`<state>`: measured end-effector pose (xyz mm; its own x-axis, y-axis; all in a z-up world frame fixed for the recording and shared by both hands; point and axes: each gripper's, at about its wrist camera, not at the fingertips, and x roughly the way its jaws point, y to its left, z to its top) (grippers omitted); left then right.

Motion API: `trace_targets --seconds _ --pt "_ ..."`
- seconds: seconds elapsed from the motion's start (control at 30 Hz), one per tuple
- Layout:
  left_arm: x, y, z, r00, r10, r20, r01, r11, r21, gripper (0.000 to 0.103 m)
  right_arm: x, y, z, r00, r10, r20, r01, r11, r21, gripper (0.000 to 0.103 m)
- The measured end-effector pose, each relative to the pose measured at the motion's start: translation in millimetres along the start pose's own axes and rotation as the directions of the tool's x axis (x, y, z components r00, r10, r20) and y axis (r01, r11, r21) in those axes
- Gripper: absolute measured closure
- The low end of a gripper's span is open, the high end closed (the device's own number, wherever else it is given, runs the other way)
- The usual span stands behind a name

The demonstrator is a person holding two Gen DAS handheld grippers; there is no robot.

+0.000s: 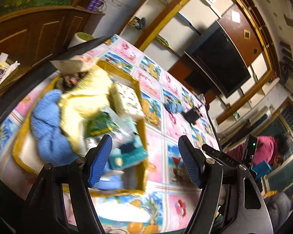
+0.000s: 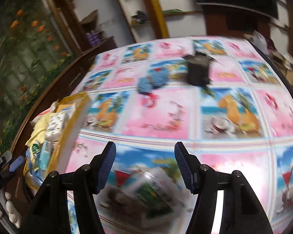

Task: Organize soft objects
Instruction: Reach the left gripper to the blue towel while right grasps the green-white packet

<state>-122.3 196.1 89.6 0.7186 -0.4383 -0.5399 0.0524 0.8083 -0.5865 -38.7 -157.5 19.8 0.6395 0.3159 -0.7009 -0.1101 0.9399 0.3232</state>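
Observation:
A yellow-rimmed storage box (image 1: pixel 140 89) sits on the table and holds a yellow cloth (image 1: pixel 87 97), a blue knitted cloth (image 1: pixel 46 122), tissue packs (image 1: pixel 129 101) and a teal pack (image 1: pixel 130 154). My left gripper (image 1: pixel 145 159) is open and empty, just above the box's near corner. In the right wrist view the box (image 2: pixel 72 120) is at the left. A blue cloth (image 2: pixel 152 81) and a black item (image 2: pixel 198 72) lie far on the table; they also show in the left wrist view, the cloth (image 1: pixel 173 106) and the black item (image 1: pixel 192 116). My right gripper (image 2: pixel 145 167) is open and empty above a clear tissue pack (image 2: pixel 144 193).
The table wears a pink and blue picture cloth (image 2: pixel 166 117). A wooden cabinet (image 1: pixel 29 31) stands behind the box. A person in red (image 1: pixel 263 152) sits at the right. A dark TV (image 1: pixel 220 58) hangs on the wall.

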Motion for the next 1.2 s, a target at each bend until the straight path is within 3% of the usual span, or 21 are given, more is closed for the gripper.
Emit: trace_targets --seconds 0.17,0.3,0.43,0.6,0.73,0.77,0.87,1.07,1.2 --pt "21 -29 -14 0.996 0.027 -0.09 -0.019 0.995 0.095 0.032 0 -23 -18 0.999 -0.007 -0.034 0.008 1.0 0.02 0.041" --pt "39 -51 -29 0.984 0.048 -0.17 -0.02 0.986 0.167 0.032 6 -22 -27 0.998 0.02 -0.061 -0.021 1.0 -0.011 0.041" --pt "51 -69 -41 0.975 0.089 -0.202 -0.042 0.974 0.223 0.032 20 -15 -33 0.993 0.043 -0.113 -0.05 0.997 -0.065 0.04" --pt "75 -87 -50 0.963 0.11 -0.245 -0.048 0.968 0.248 0.032 22 1 -38 0.992 0.01 -0.129 -0.036 0.978 -0.203 0.033" --pt "97 -100 -56 0.949 0.113 -0.295 -0.031 0.963 0.268 0.032 26 15 -45 0.989 -0.088 -0.12 0.039 0.932 -0.361 0.035" --pt "100 -104 -54 0.947 0.111 -0.302 -0.026 0.962 0.271 0.032 25 16 -47 0.99 -0.091 -0.107 0.044 0.923 -0.381 0.044" --pt "109 -117 -40 0.949 0.12 -0.291 -0.03 0.955 0.296 0.032 19 12 -48 0.994 -0.07 -0.086 0.03 0.916 -0.399 0.051" --pt "160 -152 14 0.952 0.171 -0.254 -0.058 0.915 0.399 0.033 19 -16 -36 0.996 -0.034 -0.085 0.009 0.959 -0.283 0.05" --pt "219 -171 47 0.942 0.254 -0.218 -0.117 0.861 0.495 0.032 16 -32 -31 0.997 -0.014 -0.08 -0.002 0.98 -0.197 0.05"
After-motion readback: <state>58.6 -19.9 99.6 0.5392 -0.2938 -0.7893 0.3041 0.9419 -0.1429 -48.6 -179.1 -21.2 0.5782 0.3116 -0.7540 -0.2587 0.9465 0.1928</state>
